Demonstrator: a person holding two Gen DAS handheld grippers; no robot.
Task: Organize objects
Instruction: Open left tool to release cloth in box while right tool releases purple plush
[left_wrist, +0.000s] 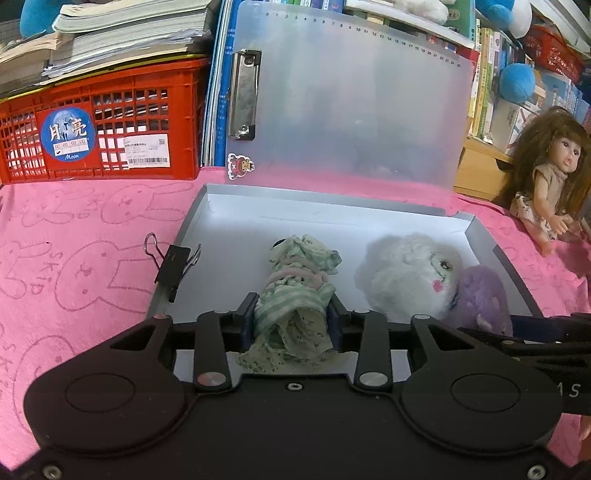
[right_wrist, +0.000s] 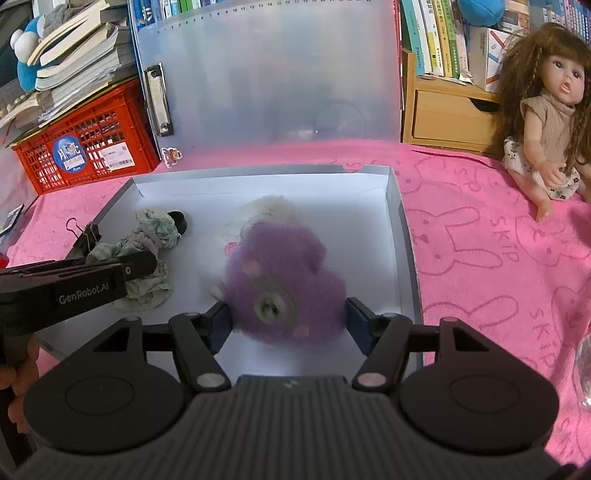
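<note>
The left gripper's (left_wrist: 291, 319) fingers press a rolled striped doll garment (left_wrist: 295, 295); the right gripper's (right_wrist: 288, 319) fingers stand apart, flanking a purple-and-white plush toy (right_wrist: 280, 273) without touching. Both lie in a shallow grey box (right_wrist: 402, 236) on pink cloth (right_wrist: 480, 258).

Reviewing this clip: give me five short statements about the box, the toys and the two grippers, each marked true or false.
1. The plush toy lies inside the shallow box. True.
2. The doll lies in the box. False: it sits outside, on the pink cloth.
3. The striped cloth bundle sits between the fingers of the left gripper. True.
4. The red crate is empty-topped. False: books are stacked on it.
5. A binder clip sits at the box's left rim. True.
</note>
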